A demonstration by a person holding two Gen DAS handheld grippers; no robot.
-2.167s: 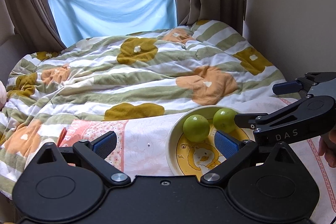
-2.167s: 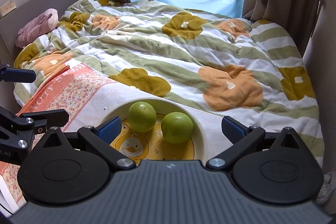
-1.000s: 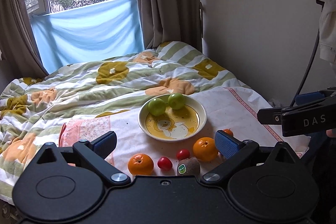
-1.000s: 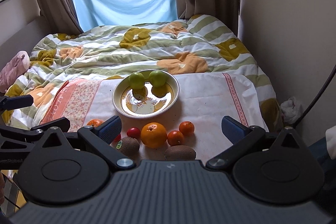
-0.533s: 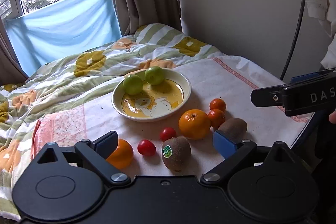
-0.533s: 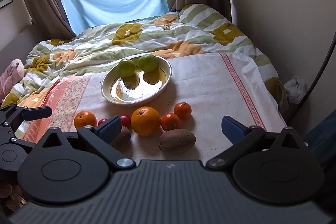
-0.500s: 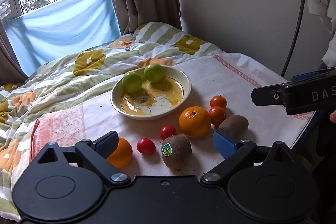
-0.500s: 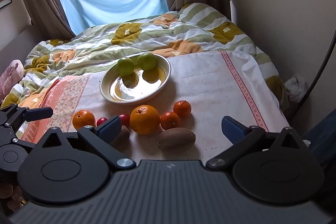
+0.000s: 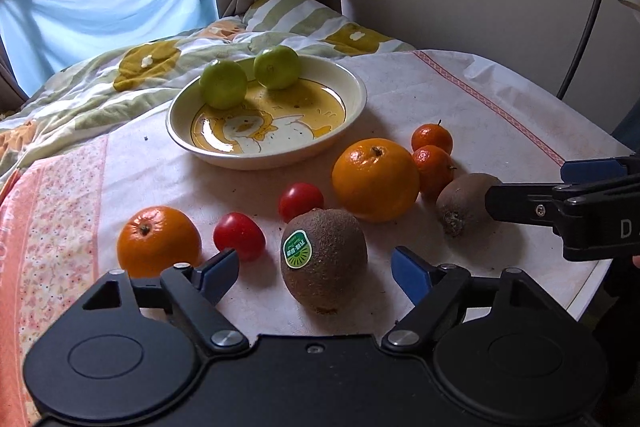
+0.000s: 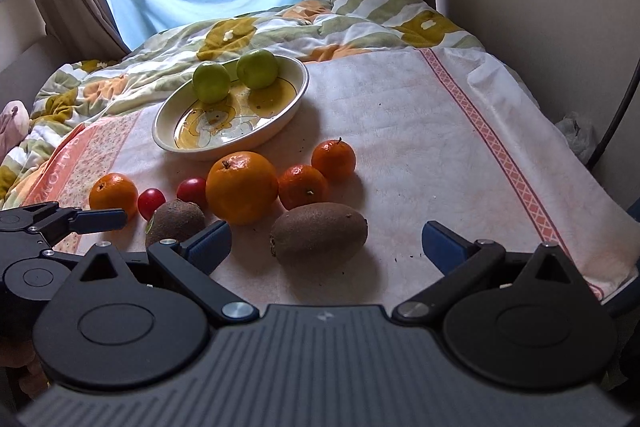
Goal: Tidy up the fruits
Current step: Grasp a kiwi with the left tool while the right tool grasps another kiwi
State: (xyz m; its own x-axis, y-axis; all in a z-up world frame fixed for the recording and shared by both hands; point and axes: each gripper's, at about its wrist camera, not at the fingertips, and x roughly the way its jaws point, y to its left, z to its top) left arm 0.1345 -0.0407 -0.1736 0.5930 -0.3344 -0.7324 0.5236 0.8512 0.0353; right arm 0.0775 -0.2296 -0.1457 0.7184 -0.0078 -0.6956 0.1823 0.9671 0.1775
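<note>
While the left gripper (image 9: 315,271) is closing around the stickered kiwi (image 9: 323,259) without touching it, the right gripper (image 10: 326,243) stays wide open over the plain kiwi (image 10: 319,233).

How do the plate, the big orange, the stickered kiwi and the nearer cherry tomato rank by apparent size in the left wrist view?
1. plate
2. big orange and stickered kiwi: alike; the kiwi lies nearer the camera, so unsure
3. nearer cherry tomato

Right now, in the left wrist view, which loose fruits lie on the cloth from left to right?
Medium orange → oval red tomato → round red tomato → stickered brown kiwi → large orange → plain brown kiwi.
</note>
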